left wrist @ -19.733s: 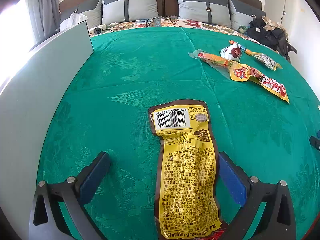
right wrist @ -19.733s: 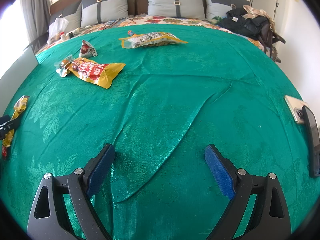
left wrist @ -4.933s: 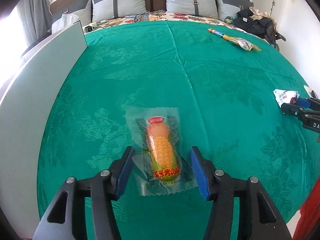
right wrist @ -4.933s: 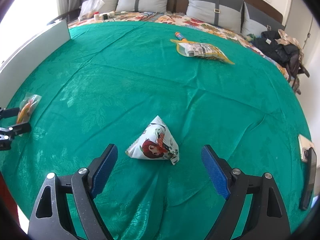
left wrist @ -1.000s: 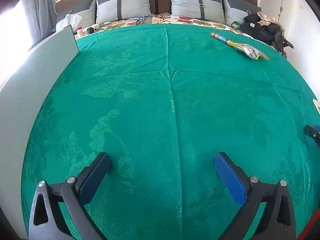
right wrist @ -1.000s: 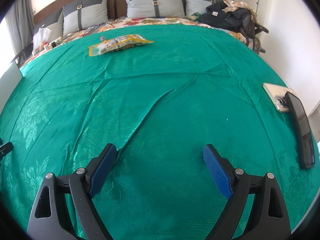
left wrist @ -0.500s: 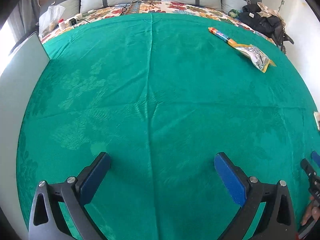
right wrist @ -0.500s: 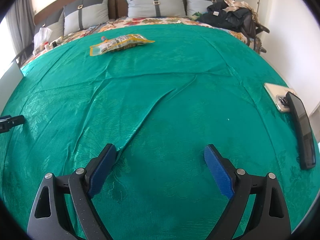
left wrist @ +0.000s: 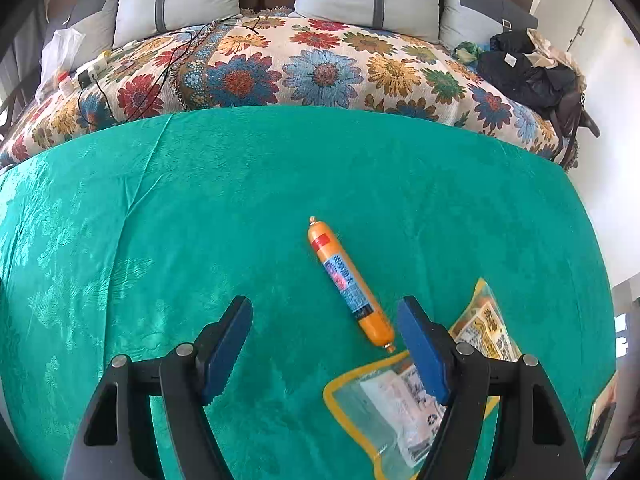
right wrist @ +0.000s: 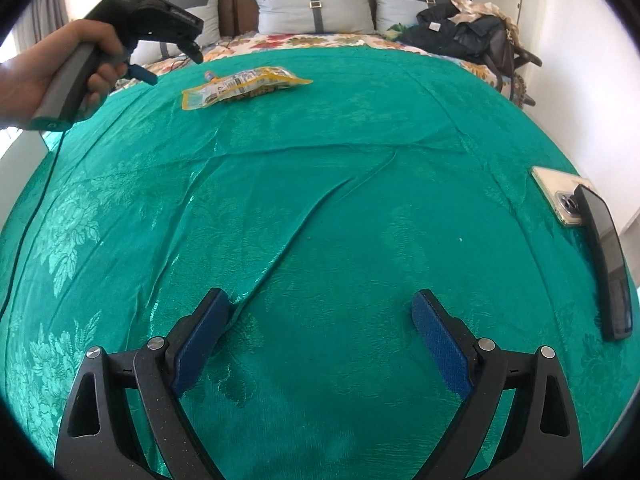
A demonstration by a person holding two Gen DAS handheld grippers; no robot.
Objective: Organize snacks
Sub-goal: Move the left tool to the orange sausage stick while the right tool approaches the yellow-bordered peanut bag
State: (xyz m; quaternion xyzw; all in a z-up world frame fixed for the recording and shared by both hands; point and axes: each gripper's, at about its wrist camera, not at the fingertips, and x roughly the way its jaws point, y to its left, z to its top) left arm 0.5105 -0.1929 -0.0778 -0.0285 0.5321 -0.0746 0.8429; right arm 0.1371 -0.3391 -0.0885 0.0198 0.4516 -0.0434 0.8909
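my left gripper [left wrist: 324,344] hangs over the far part of the bed, above the green cloth [left wrist: 240,200]. its fingers [left wrist: 226,344] are apart and closing, and the sausage [left wrist: 349,282] lies slanted on the cloth, with its near end between the tips, close to the right one; nothing presses on it. the yellow pouch [left wrist: 404,404] lies partly under the right finger, just beside the sausage. my right gripper [right wrist: 320,344] waits low over bare cloth, fingers wide and still opening, holding nothing. in its view i see the hand [right wrist: 36,72] that carries the left gripper, and two phones [right wrist: 608,256] at the right edge.
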